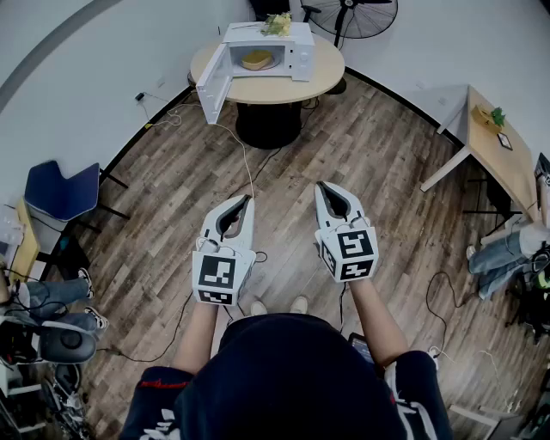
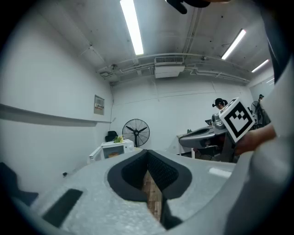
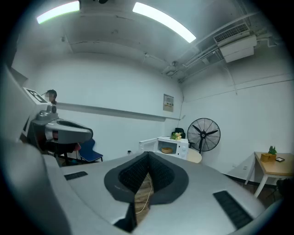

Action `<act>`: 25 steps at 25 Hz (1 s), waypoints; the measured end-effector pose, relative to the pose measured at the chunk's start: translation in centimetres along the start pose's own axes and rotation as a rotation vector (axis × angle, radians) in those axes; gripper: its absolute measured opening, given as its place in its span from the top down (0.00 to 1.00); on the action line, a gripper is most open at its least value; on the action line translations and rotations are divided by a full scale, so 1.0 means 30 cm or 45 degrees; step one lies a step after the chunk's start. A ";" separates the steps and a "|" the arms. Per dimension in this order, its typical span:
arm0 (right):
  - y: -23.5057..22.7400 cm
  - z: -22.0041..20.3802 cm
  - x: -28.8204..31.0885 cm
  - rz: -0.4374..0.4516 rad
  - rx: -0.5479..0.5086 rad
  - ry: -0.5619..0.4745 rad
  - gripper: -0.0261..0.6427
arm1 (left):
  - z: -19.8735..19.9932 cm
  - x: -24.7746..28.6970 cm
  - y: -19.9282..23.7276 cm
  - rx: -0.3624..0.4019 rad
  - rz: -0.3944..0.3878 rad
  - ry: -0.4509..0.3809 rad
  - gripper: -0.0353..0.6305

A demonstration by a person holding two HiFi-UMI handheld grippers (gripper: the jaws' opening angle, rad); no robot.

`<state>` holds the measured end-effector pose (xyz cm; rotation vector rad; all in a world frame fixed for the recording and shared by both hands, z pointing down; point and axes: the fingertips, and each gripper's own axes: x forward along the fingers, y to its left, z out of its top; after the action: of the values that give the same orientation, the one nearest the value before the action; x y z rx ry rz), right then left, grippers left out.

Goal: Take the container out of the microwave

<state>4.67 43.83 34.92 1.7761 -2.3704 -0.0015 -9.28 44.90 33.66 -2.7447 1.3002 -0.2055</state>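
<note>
A white microwave (image 1: pixel 262 53) stands on a round table (image 1: pixel 322 77) far ahead, its door (image 1: pixel 211 84) swung open to the left. Inside it sits a yellowish container (image 1: pixel 257 59). The microwave (image 2: pixel 113 148) is small and distant in the left gripper view, and the microwave (image 3: pixel 169 145) with the container (image 3: pixel 166 149) shows in the right gripper view. Both grippers are held level over the wood floor, well short of the table. My left gripper (image 1: pixel 245 199) is shut and empty. My right gripper (image 1: pixel 321 185) is shut and empty too.
A standing fan (image 1: pixel 348 15) is behind the table. A white cable (image 1: pixel 247 163) runs from the table across the floor. A blue chair (image 1: pixel 60 191) stands at the left, a wooden desk (image 1: pixel 494 148) at the right. Yellow flowers (image 1: pixel 277 24) lie on top of the microwave.
</note>
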 end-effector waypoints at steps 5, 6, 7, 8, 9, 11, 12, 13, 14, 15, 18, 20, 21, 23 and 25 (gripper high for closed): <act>-0.023 -0.023 -0.037 0.025 0.018 -0.005 0.95 | -0.004 0.002 -0.049 0.011 0.011 0.011 0.93; -0.031 -0.028 -0.042 0.031 0.017 -0.001 0.95 | -0.004 0.007 -0.059 0.010 0.015 0.016 0.93; -0.039 -0.031 -0.046 0.038 0.015 0.003 0.95 | -0.003 0.015 -0.069 0.008 0.017 0.020 0.93; -0.049 -0.033 -0.049 0.046 0.013 0.007 0.95 | -0.001 0.024 -0.081 0.007 0.017 0.026 0.93; -0.059 -0.036 -0.052 0.053 0.011 0.010 0.95 | 0.001 0.034 -0.094 0.008 0.017 0.031 0.93; -0.081 -0.045 -0.060 0.069 0.005 0.010 0.95 | 0.004 0.054 -0.125 0.013 0.017 0.034 0.93; -0.091 -0.052 -0.066 0.077 0.002 0.010 0.95 | 0.004 0.061 -0.142 0.017 0.019 0.032 0.93; -0.101 -0.061 -0.073 0.085 -0.002 0.010 0.95 | 0.002 0.066 -0.161 0.019 0.023 0.031 0.93; -0.111 -0.072 -0.080 0.092 -0.005 0.012 0.95 | -0.002 0.071 -0.178 0.019 0.031 0.032 0.93; -0.121 -0.082 -0.086 0.101 -0.007 0.014 0.95 | -0.005 0.077 -0.196 0.017 0.039 0.034 0.93; -0.152 -0.107 -0.094 0.130 -0.011 0.025 0.95 | -0.012 0.102 -0.245 0.014 0.046 0.042 0.93; -0.169 -0.118 -0.092 0.146 -0.017 0.033 0.95 | -0.020 0.123 -0.268 0.023 0.043 0.056 0.93; -0.176 -0.122 -0.091 0.153 -0.017 0.034 0.95 | -0.023 0.131 -0.275 0.026 0.046 0.064 0.93; -0.193 -0.128 -0.086 0.165 -0.011 0.035 0.95 | -0.024 0.144 -0.283 0.025 0.056 0.071 0.93; -0.214 -0.132 -0.080 0.169 -0.003 0.036 0.95 | -0.019 0.160 -0.289 0.023 0.065 0.073 0.93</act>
<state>12.01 44.69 37.78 1.6033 -2.4625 0.0383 0.23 46.64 35.87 -2.7063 1.3732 -0.2921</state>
